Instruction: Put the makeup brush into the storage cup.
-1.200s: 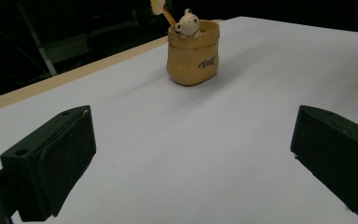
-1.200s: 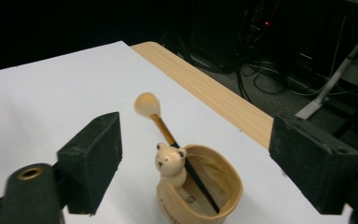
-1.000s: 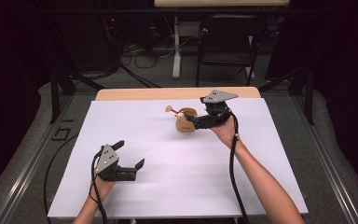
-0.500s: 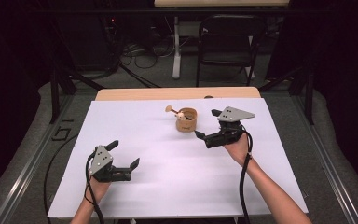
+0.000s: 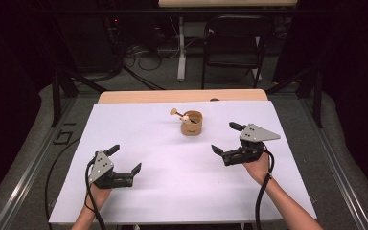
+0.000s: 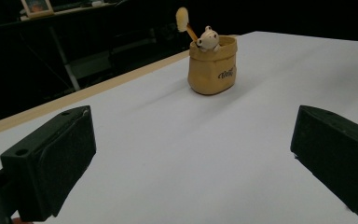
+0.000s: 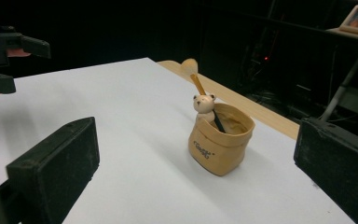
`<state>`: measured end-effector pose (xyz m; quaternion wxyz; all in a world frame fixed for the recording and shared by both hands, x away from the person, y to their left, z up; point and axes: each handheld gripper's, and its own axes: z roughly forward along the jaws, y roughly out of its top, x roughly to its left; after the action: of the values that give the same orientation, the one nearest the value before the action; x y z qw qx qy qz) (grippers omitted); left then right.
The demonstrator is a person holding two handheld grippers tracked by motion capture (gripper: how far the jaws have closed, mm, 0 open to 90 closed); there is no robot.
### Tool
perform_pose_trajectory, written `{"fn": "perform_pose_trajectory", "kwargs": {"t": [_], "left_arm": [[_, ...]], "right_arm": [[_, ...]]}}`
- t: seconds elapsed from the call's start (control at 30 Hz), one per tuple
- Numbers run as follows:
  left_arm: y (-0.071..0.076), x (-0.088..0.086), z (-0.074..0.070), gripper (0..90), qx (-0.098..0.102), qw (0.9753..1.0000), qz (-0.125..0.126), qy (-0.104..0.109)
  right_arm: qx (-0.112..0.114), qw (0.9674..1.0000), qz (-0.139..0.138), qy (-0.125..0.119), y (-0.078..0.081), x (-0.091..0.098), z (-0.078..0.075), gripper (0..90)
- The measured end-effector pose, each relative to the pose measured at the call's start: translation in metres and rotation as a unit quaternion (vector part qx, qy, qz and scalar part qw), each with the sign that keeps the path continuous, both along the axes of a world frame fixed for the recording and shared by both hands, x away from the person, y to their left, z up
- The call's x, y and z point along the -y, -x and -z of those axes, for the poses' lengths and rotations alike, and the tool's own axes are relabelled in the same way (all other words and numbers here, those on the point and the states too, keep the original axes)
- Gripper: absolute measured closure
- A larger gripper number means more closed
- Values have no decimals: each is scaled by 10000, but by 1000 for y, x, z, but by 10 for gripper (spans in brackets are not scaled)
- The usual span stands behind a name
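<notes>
Right gripper [image 5: 227, 138]: jaws spread wide, having just been opening, nothing between them; held above the white sheet [image 5: 153, 143], near the tan pot [image 5: 191, 123] on its right and toward the person, apart from it, jaws turned toward it.

Left gripper [image 5: 124, 158]: jaws spread, nothing between them; well apart from the pot, on its left and nearer the person, low over the sheet.

Tan pot [image 7: 220, 144]: upright on the sheet toward the table's far edge, dark lettering on its side.

Bear figure [image 7: 203, 105]: small, pale, head above the pot's rim.

Wooden spoon [image 7: 193, 74]: standing in the pot, tilted, bowl uppermost.

Wooden table edge [image 5: 182, 96]: bare strip just beyond the pot
</notes>
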<state>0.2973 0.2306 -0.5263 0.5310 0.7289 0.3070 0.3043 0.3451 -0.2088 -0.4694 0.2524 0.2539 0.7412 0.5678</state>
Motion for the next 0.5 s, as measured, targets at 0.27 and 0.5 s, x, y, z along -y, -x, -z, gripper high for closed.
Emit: {"fn": "perform_pose_trajectory", "kwargs": {"t": [0.27, 0.5], "left_arm": [[2, -5, 1, 1, -52, 9999, -49, 93], [5, -10, 3, 1, -89, 9999, -87, 115]], "right_arm": [[-11, 9998, 171, -59, 13, 18, 12, 0], [-50, 9997, 254, -51, 24, 29, 23, 0]]}}
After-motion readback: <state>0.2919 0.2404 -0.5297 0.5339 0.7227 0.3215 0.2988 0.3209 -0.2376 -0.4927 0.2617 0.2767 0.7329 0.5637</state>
